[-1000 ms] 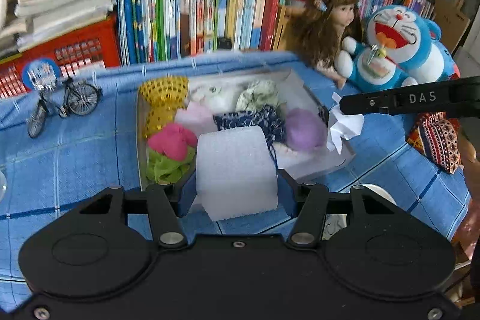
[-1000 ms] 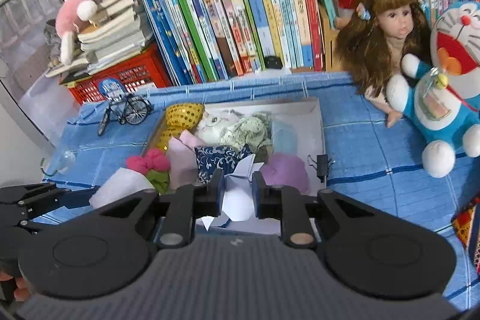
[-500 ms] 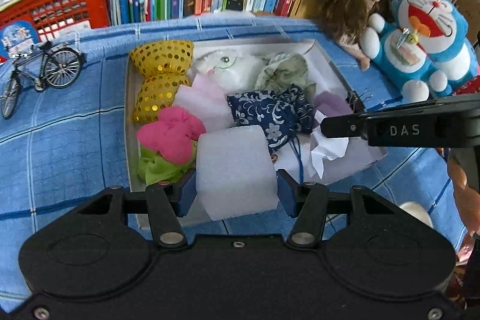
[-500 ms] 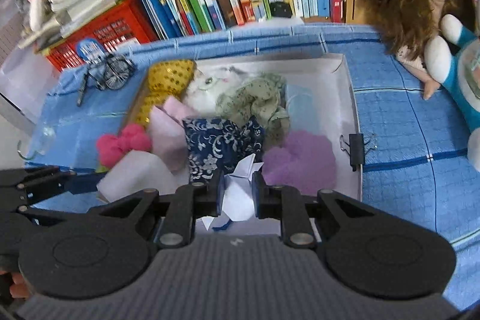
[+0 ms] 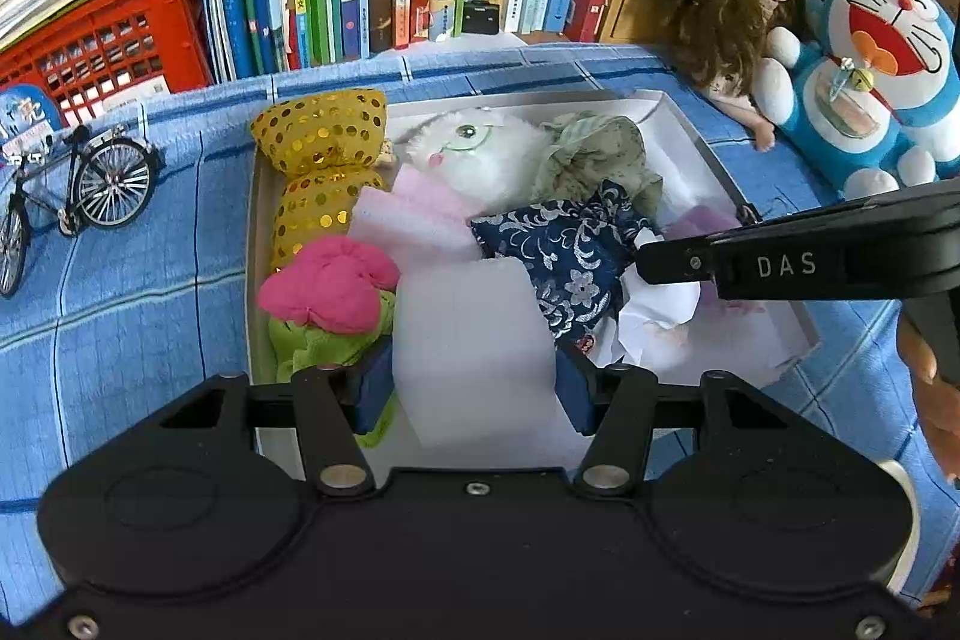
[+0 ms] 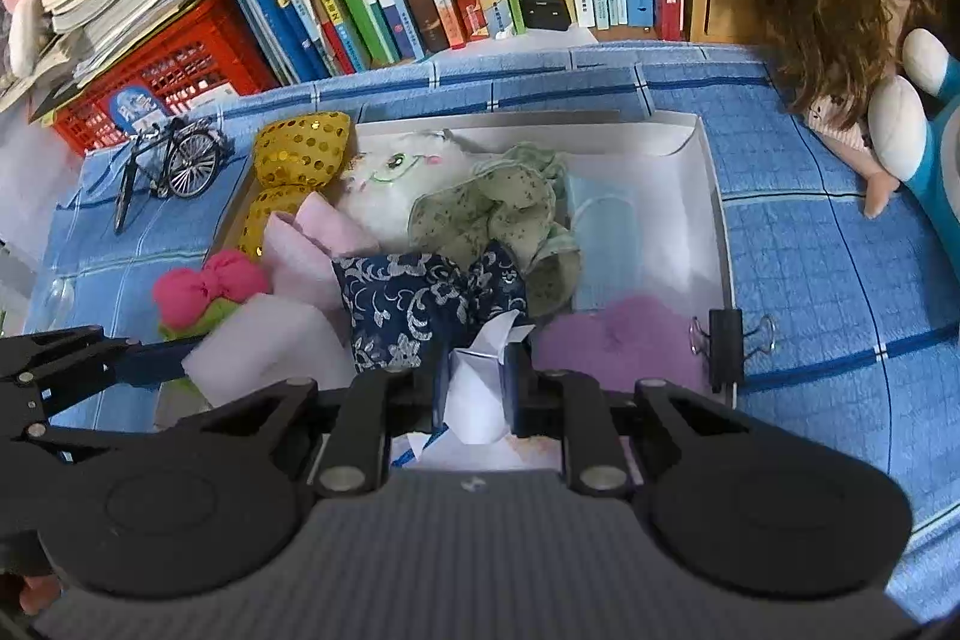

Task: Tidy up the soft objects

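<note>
Your left tongs (image 5: 474, 388) are clamped on the white foam block (image 5: 474, 340), right tongs (image 6: 477, 388) pinched on crumpled paper (image 6: 480, 382). Both hang over the box's (image 6: 717, 196) near edge; free gap lies w/ the right tongs, toward the near-right corner.

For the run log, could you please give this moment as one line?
left hand-held gripper: shut on white foam block | right hand-held gripper: shut on white paper | both over white box of soft items
</note>
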`<state>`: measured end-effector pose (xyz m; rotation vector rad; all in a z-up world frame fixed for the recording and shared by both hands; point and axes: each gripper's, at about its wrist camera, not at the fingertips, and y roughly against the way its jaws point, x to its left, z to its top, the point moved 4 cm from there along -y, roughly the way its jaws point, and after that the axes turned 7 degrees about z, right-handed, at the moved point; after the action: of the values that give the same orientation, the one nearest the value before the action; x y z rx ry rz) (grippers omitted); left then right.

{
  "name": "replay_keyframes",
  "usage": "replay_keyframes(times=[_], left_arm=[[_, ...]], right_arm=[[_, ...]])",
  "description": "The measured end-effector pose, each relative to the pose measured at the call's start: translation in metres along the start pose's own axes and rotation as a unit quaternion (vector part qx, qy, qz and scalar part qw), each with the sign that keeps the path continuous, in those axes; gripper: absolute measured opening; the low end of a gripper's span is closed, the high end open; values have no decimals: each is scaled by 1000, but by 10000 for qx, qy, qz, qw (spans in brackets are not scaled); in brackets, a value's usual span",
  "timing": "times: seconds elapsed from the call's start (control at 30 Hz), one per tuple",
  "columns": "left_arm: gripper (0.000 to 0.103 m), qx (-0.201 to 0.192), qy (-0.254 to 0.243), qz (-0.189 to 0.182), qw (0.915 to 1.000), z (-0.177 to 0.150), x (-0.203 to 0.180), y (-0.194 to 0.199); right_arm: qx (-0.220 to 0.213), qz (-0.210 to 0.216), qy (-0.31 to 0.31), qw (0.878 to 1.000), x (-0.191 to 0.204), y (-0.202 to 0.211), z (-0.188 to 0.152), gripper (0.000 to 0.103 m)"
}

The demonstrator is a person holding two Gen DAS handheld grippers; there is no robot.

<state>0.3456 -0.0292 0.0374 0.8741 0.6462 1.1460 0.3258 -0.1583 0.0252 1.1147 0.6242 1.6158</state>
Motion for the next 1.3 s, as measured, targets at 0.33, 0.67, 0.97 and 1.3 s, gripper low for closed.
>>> replay_keyframes(times=[0.33, 0.67, 0.97, 1.3], left_arm=[[55, 66, -144, 66, 9999, -9, -4, -6], [70, -56, -73, 227, 9997, -10, -4, 6], [77, -529, 89, 380, 9978, -17, -2, 44], [84, -1247, 102, 507, 9908, -39, -14, 107]], right_arm=[[250, 236, 389, 9986, 13, -13, -14, 26], [64, 429, 429, 9981, 15, 1, -15, 54], [-317, 383, 508, 9975, 16, 36, -18, 61], [-1140, 289, 967, 9883, 34, 98, -38, 69]])
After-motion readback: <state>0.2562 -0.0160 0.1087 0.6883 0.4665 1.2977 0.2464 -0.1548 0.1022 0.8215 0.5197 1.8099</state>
